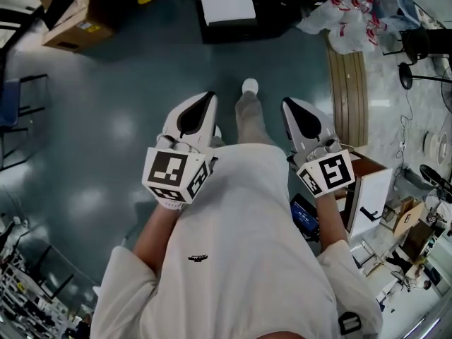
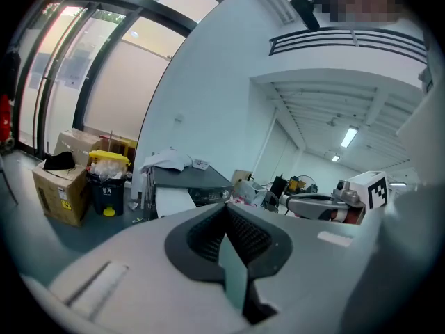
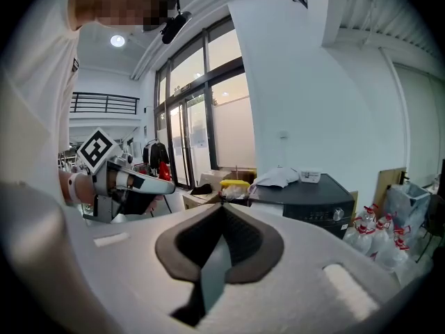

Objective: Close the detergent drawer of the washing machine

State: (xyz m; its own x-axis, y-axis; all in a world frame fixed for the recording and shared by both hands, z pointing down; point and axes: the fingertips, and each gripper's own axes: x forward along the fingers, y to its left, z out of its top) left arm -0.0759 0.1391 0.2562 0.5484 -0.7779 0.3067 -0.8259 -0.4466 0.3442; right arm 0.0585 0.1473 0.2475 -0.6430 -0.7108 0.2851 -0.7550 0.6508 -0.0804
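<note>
With fingers together on the empty left gripper (image 1: 203,103) and right gripper (image 1: 294,108), well apart from the washing machine (image 1: 233,16), a hasty reach could miss its drawer.

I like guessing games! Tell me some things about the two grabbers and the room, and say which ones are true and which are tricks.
1. Both grabbers are shut with nothing in them. True: the left gripper and the right gripper each have their jaws together and hold nothing.
2. The right gripper is touching the washing machine. False: it is held up close to the person's body, and the machine stands apart across the floor.
3. A bin with a yellow top stands near the machine. True.
4. The left gripper is holding a cloth. False: it is empty; a pale cloth lies on top of the machine.
</note>
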